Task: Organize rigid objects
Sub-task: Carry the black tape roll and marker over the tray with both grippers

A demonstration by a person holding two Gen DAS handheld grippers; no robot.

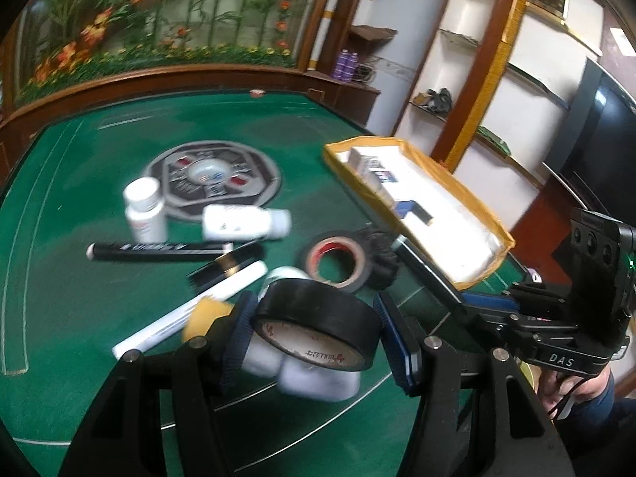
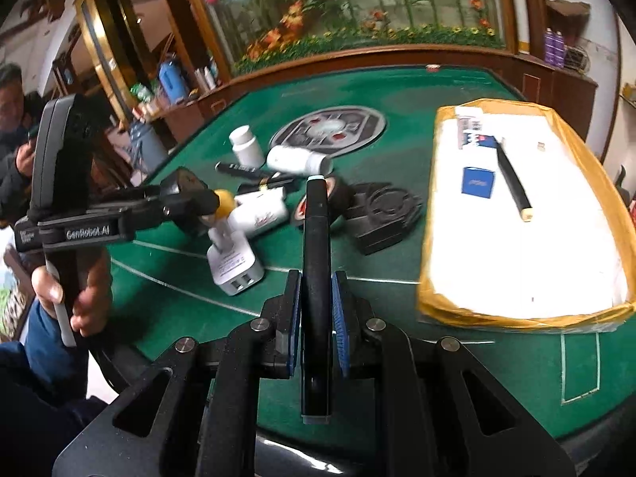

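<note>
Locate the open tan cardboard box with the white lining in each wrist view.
Left wrist: tan cardboard box sits right of centre, tilted, running toward the right gripper.
Right wrist: same box fills the right side, flat on the green table.
Shared landmark: the round grey emblem at the table's middle, left of the box in both.

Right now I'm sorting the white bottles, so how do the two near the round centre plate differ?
The left white bottle stands upright, cap up; the right white bottle lies on its side, cap pointing toward the yellow tray. The upright one looks squatter, the lying one longer, though blur makes this uncertain. Both are white with white caps and rest on the green table.
</note>
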